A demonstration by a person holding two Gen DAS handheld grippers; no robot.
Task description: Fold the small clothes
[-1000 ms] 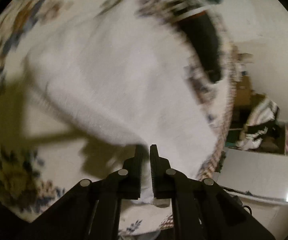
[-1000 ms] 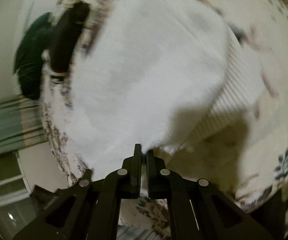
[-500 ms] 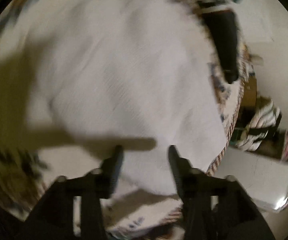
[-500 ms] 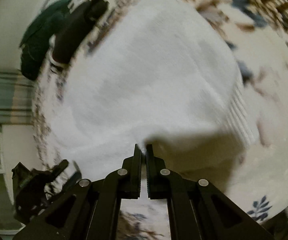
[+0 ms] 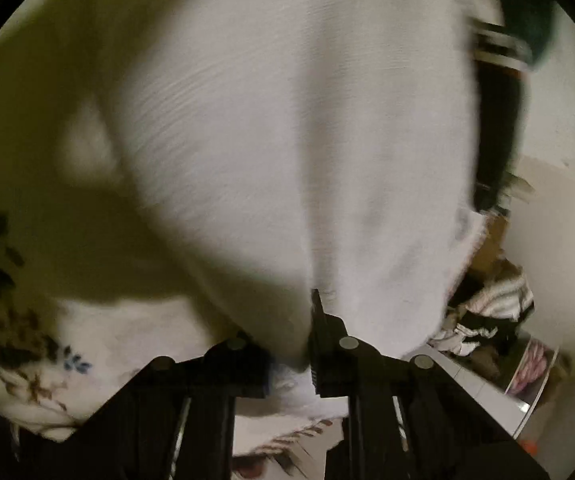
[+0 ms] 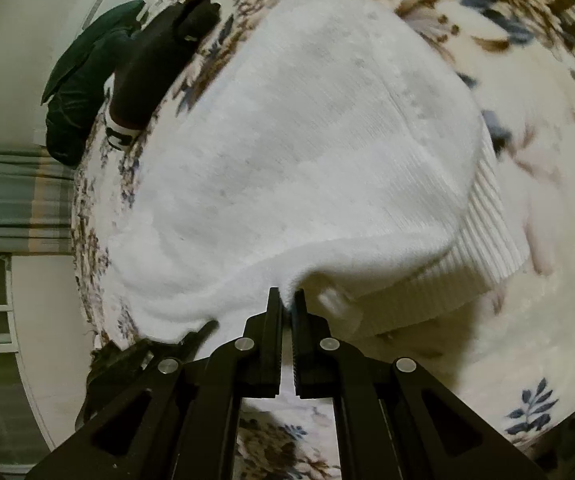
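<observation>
A white knit sweater (image 6: 307, 152) lies on a floral bedspread (image 6: 547, 280), its ribbed hem (image 6: 483, 236) to the right. My right gripper (image 6: 287, 300) is shut on the sweater's near edge and lifts it slightly. In the left wrist view the same sweater (image 5: 287, 140) fills the frame, blurred. My left gripper (image 5: 287, 320) has white cloth bunched between its jaws; the left finger is hidden under the fabric, the right finger (image 5: 319, 320) shows.
A black sock with a striped cuff (image 6: 155, 64) and a dark green garment (image 6: 83, 76) lie at the bed's far edge. A heap of striped clothes (image 5: 491, 312) and a white box (image 5: 487, 392) sit beyond the bed's right side.
My left gripper opened half a second ago, then moved forward into the sweater with cloth now between its jaws. My right gripper stayed shut on the sweater edge.
</observation>
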